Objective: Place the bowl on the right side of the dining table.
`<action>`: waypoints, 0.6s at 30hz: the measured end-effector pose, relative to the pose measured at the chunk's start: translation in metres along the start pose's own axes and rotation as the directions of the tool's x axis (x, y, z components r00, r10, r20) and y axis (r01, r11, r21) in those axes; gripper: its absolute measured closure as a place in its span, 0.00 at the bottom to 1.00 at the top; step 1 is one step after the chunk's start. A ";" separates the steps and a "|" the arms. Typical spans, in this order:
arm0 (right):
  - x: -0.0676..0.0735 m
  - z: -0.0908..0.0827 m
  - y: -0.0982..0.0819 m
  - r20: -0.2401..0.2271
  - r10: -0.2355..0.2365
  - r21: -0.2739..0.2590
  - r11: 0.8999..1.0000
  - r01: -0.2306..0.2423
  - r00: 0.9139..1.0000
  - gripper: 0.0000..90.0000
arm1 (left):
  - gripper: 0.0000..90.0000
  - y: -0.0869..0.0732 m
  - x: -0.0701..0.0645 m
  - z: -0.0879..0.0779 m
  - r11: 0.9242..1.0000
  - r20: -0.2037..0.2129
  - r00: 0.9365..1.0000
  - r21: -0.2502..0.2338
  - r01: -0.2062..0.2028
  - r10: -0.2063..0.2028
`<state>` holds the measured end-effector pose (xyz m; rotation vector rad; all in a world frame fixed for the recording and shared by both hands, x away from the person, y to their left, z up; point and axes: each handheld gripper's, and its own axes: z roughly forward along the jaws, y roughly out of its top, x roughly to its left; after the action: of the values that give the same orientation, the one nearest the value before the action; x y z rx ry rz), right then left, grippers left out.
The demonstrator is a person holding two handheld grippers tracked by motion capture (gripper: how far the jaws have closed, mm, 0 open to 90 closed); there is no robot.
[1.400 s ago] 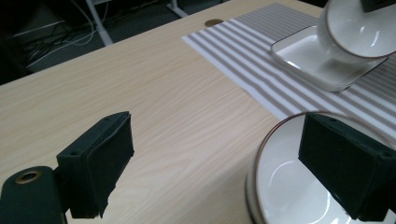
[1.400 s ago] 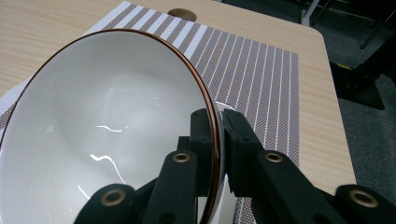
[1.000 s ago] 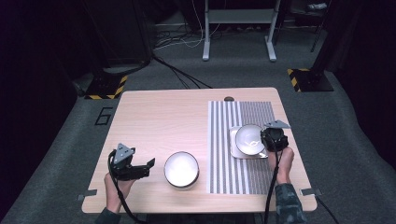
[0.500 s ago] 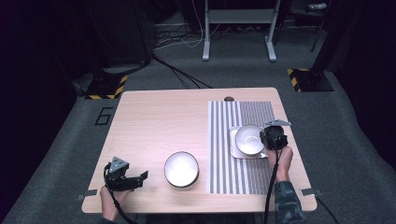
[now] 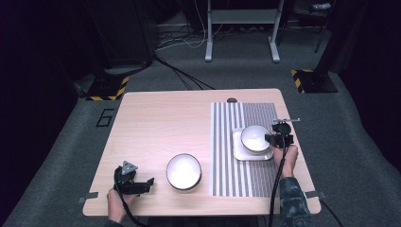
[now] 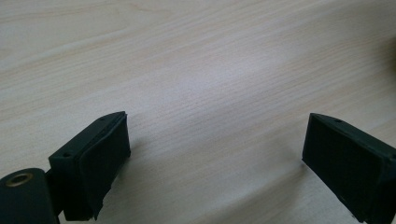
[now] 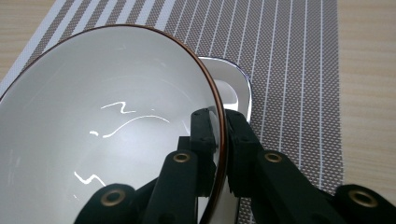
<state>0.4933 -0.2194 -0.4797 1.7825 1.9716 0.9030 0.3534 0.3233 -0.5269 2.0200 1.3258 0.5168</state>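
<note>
The right gripper (image 7: 220, 140) is clamping the rim of a white bowl with a brown edge (image 7: 107, 121), one jaw inside the wall and one outside. That bowl is sitting over a white square plate (image 5: 241, 150), which is lying on the striped placemat (image 5: 227, 142). Taking the placemat as landmark, a second white bowl (image 5: 183, 171) is resting on the wooden table (image 5: 161, 123) just off the placemat's near left edge. The left gripper (image 5: 142, 185) is hovering beyond that second bowl, farther from the placemat, jaws standing wide apart with bare wood between them.
</note>
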 end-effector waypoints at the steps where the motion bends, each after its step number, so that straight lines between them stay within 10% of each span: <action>1: 0.000 0.000 0.000 0.000 0.000 0.000 1.000 0.000 1.000 0.92 | 0.08 0.000 0.000 0.000 1.000 0.000 1.000 0.000 0.000 0.000; 18: 0.004 0.010 0.007 -0.044 0.032 0.041 0.999 -0.030 0.999 0.92 | 0.06 -0.001 0.001 0.004 1.000 -0.017 1.000 -0.019 -0.019 0.019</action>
<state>0.5044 -0.2133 -0.4825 1.8352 2.0086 0.9263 0.3552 0.3231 -0.5303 2.0186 1.3081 0.5540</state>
